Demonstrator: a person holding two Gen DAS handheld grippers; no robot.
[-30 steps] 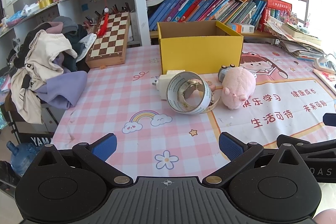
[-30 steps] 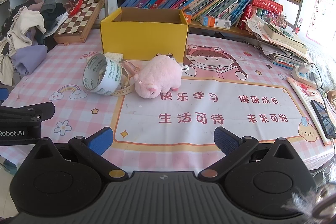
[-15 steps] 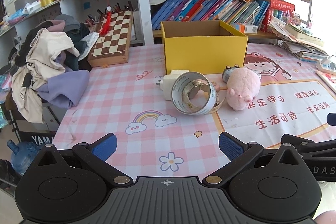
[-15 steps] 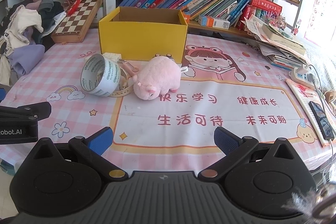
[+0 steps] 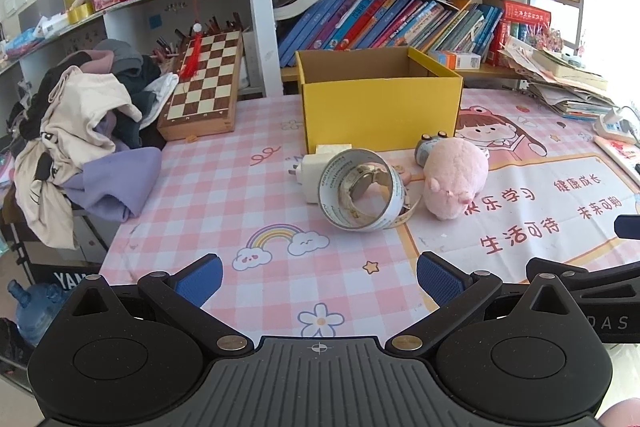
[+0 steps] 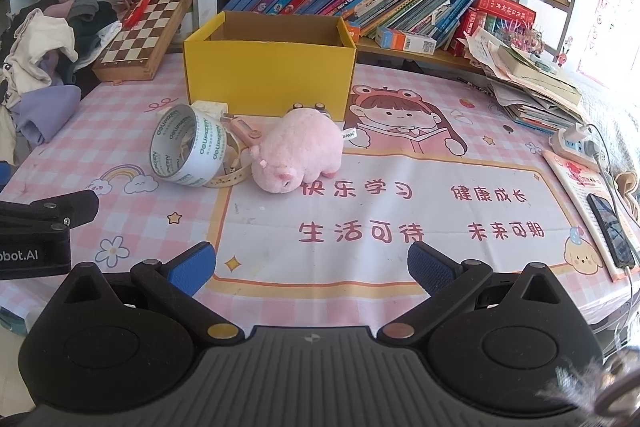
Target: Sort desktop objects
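Observation:
An open yellow cardboard box [image 5: 380, 107] [image 6: 268, 75] stands at the back of the desk. In front of it lie a white tape roll [image 5: 360, 195] [image 6: 188, 149], a white charger [image 5: 308, 175], a watch with a cream strap [image 6: 230, 175], a small grey toy [image 5: 430, 145] and a pink plush pig [image 5: 454, 177] [image 6: 300, 155]. My left gripper [image 5: 318, 279] is open and empty, well short of the tape roll. My right gripper [image 6: 310, 267] is open and empty, near the desk's front edge, short of the pig.
A chessboard [image 5: 206, 87] and a pile of clothes [image 5: 76, 131] lie at the left. Stacked books and papers [image 6: 532, 83], a power strip [image 6: 576, 143] and a phone [image 6: 610, 227] are at the right. Bookshelves stand behind the box.
Both grippers have drawn back and shifted slightly; the objects look a little farther away. Nothing on the desk has moved.

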